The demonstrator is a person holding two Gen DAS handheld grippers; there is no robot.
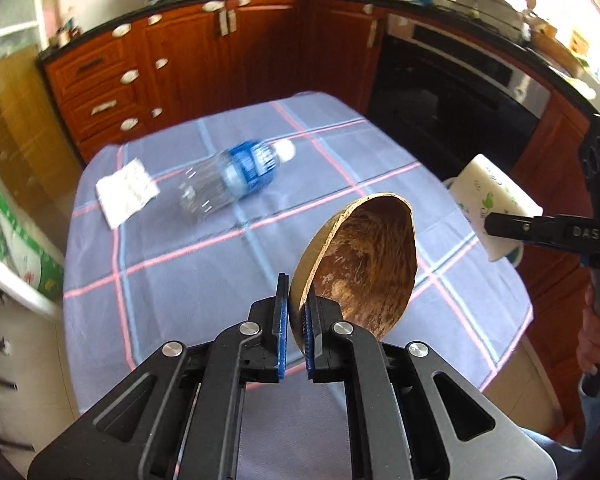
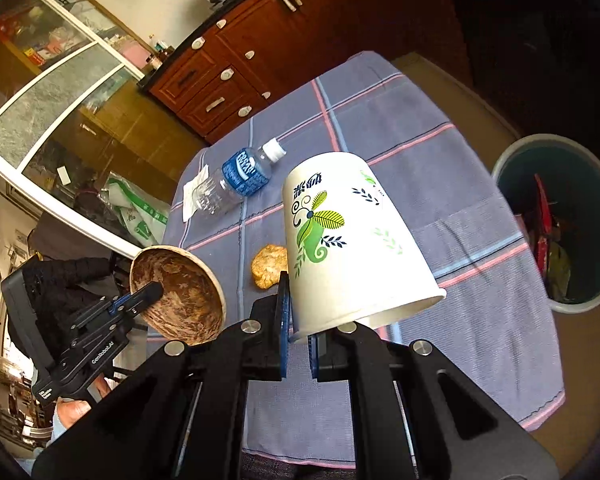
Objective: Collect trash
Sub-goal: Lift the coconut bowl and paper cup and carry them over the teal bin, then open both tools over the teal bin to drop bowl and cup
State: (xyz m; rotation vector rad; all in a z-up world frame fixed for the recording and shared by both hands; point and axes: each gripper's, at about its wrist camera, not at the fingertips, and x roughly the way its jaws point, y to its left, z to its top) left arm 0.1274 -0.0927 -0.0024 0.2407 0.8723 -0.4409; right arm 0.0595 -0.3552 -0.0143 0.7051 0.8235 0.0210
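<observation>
My left gripper (image 1: 296,312) is shut on the rim of a brown coconut-shell bowl (image 1: 360,264), held on edge above the table; it also shows in the right wrist view (image 2: 180,292). My right gripper (image 2: 298,320) is shut on the rim of a white paper cup (image 2: 348,248) with green leaf print, tilted above the table; the cup also shows in the left wrist view (image 1: 496,204). An empty plastic bottle (image 1: 236,176) with a blue label lies on the cloth, beside a white paper slip (image 1: 126,192). A yellow-brown crumpled lump (image 2: 269,266) lies on the cloth.
The table has a grey-blue checked cloth (image 2: 440,184). A teal trash bin (image 2: 560,220) holding wrappers stands on the floor to the table's right. Red-brown cabinets (image 1: 204,64) and a black oven (image 1: 452,96) stand behind. A green-printed bag (image 1: 16,248) sits at the left.
</observation>
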